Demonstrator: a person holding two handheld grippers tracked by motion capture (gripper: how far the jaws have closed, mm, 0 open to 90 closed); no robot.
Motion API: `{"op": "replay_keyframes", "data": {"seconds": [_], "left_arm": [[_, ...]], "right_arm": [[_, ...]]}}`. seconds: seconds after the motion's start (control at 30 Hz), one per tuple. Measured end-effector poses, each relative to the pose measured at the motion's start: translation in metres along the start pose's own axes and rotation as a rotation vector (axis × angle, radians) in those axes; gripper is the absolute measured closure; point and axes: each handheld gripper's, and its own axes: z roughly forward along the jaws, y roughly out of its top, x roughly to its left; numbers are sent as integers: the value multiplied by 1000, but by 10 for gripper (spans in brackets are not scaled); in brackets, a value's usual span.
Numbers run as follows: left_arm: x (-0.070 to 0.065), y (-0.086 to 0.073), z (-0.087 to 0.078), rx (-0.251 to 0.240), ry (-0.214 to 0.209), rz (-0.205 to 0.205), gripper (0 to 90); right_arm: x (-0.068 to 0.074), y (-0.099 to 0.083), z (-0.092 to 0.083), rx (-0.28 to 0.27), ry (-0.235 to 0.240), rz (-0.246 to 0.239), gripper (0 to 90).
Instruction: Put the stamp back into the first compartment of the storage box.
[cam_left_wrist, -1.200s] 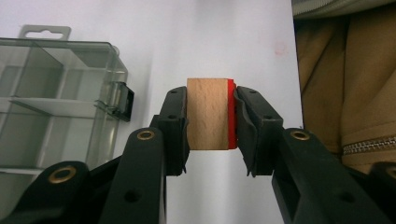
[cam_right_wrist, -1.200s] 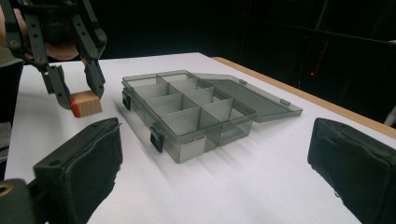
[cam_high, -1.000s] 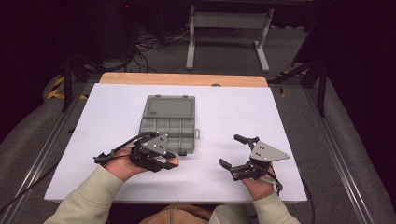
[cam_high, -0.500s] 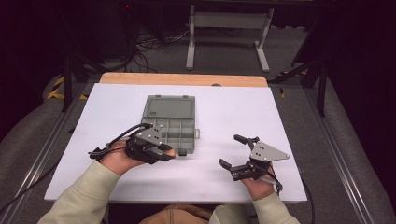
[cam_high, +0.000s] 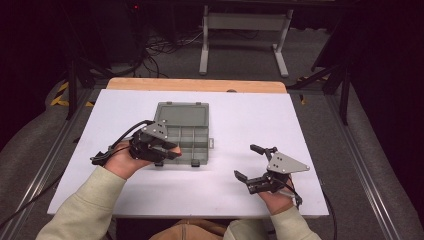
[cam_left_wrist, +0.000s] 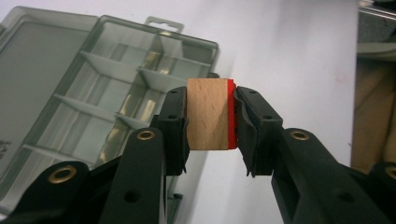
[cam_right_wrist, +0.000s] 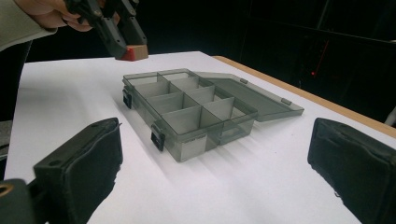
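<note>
A smoky clear compartment box (cam_high: 181, 132) lies open mid-table, its lid (cam_high: 181, 114) folded flat toward the far side. My left gripper (cam_high: 172, 151) hovers over the box's near left corner, shut on a small wooden block (cam_left_wrist: 210, 114) with one red face. That block (cam_right_wrist: 134, 52) hangs above the box (cam_right_wrist: 196, 109) in the right gripper view. The box's dividers (cam_left_wrist: 100, 93) lie just behind the block in the left gripper view. My right gripper (cam_high: 248, 162) rests on the table to the right of the box, open and holding nothing.
The white table top (cam_high: 250, 115) has a wooden far edge (cam_high: 195, 85). Beyond it, on the dark floor, stand a metal frame stand (cam_high: 242, 35) and cables (cam_high: 160, 47). Bare white surface lies between the box and my right gripper.
My left gripper has carried the wooden block rightward and farther in, from the table left of the box to over its near left corner. The right gripper has stayed put.
</note>
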Motion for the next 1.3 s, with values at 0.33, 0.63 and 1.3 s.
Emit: {"op": "replay_keyframes", "data": {"seconds": [0.33,0.63,1.3], "left_arm": [[16,-5,-7,-27,86,-84,662],[27,-9,-7,-53,164,-198,662],[63,-22,-4,-55,267,-507,663]], "right_arm": [[0,0,0,1,1,-2,35],[0,0,0,1,2,-3,35],[0,0,0,-1,3,1,35]]}}
